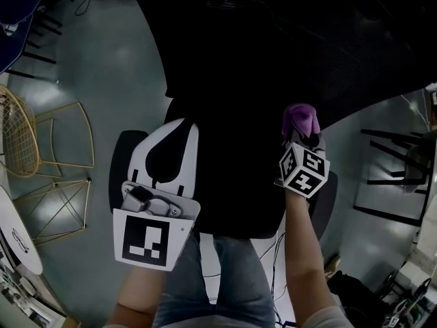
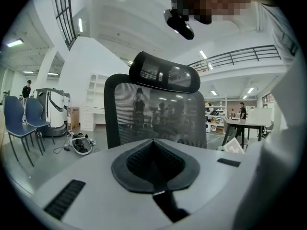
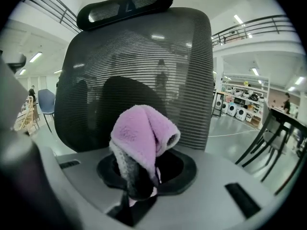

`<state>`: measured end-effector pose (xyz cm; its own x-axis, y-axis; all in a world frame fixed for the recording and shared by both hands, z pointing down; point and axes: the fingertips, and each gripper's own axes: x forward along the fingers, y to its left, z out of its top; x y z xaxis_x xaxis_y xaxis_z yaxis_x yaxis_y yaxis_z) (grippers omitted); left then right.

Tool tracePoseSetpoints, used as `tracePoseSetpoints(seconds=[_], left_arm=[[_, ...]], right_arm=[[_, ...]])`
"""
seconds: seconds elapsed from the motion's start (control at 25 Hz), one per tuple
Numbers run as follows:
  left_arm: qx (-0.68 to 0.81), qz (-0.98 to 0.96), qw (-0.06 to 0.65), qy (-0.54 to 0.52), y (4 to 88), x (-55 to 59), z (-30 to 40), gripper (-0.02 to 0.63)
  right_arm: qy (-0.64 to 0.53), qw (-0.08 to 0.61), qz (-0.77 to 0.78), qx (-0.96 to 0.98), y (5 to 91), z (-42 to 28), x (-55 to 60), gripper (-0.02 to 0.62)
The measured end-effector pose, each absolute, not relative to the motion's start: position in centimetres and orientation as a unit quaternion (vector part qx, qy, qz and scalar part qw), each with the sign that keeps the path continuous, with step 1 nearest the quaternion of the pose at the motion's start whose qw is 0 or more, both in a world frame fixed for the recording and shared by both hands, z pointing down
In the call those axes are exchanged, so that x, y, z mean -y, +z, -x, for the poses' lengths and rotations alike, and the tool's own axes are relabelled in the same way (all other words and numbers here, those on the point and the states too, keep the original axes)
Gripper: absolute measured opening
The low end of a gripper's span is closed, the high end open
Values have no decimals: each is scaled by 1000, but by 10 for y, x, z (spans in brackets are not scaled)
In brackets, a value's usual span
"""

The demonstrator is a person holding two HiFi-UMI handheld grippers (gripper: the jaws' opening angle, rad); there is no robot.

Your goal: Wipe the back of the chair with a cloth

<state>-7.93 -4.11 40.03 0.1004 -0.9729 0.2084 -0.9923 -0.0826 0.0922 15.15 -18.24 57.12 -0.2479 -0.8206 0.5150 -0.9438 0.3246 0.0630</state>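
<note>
— Your left gripper (image 1: pixel 181 130) sits at the lower left of the head view, its jaws pressed together on nothing.
— And your right one?
— Your right gripper (image 1: pixel 305 142) pinches a fluffy pink cloth (image 3: pixel 141 128), bunched above the jaws at centre frame.
— Where is it against the black mesh office chair back (image 3: pixel 96 66)?
— Just in front of the mesh, low on the back; whether it touches, I cannot tell.

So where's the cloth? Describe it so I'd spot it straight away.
Find the big black mesh chair back. Just in front of it, the right gripper pinches a small fluffy cloth. It is the only lilac-pink thing among black and grey.
</note>
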Motion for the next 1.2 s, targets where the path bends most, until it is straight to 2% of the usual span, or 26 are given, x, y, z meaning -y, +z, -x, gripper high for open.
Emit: tracePoseSetpoints(seconds=[1.2], left_arm=[[677, -725, 123, 39, 407, 16, 155, 12]], right_arm=[[122, 247, -451, 849, 575, 50, 142, 95]])
